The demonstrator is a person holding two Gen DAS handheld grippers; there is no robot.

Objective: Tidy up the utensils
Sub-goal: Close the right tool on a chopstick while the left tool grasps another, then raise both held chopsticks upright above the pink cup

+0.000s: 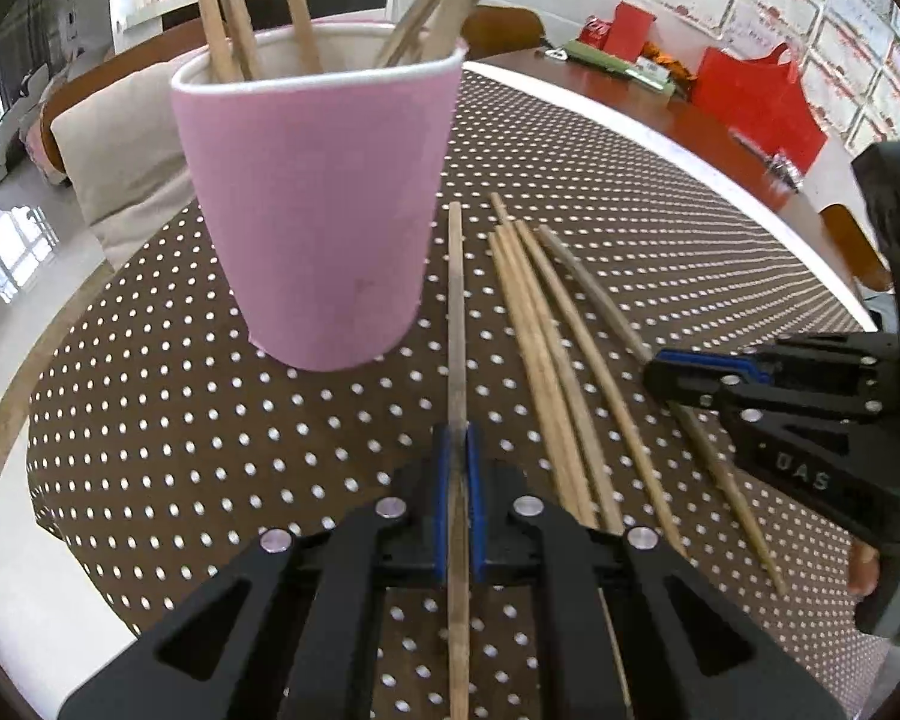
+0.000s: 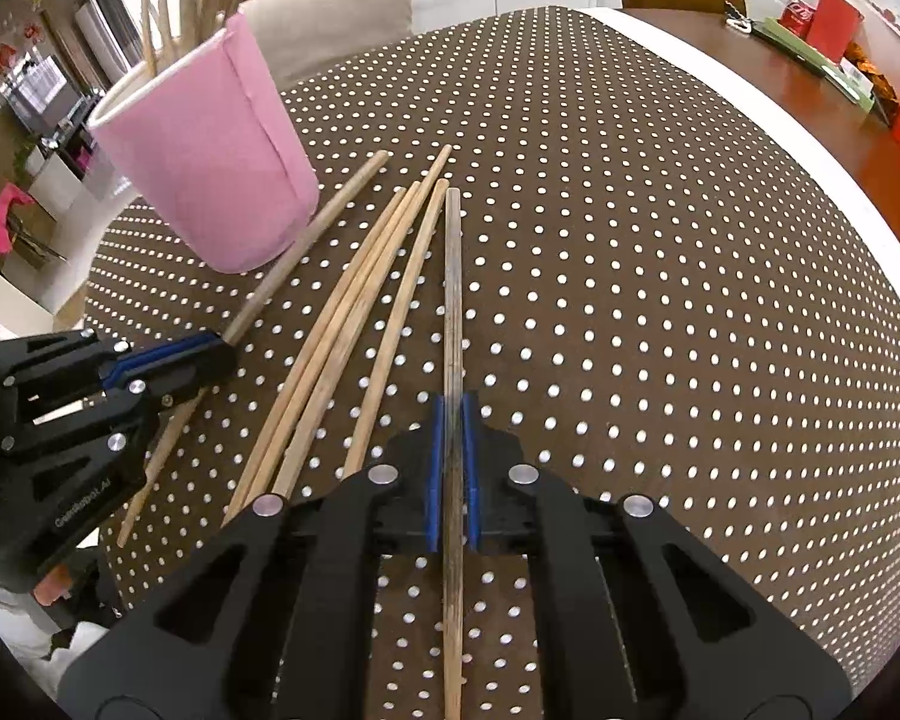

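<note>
1. The left hand-held gripper (image 1: 457, 501) is clamped tight on one chopstick (image 1: 456, 324), the stick running lengthwise between the blue pads and reaching toward the pink cup (image 1: 312, 210) — a hold along the shaft that likely keeps the stick in line for tipping it into the cup.
2. The right hand-held gripper (image 2: 452, 471) is closed just as tight on a darker chopstick (image 2: 453, 300), gripped the same way, its tip pointing away from the camera.
3. Both sticks lie low against the dotted surface (image 2: 660, 300); whether either has lifted clear I cannot tell.
4. Four loose chopsticks (image 2: 354, 324) lie side by side between the two held ones, fanned slightly, near the cup but not touching it.
5. The cup stands upright just beside the left stick, already holding several chopsticks (image 1: 234, 6) that lean on its rim — so the sorting looks partway done, with six sticks left outside.
</note>
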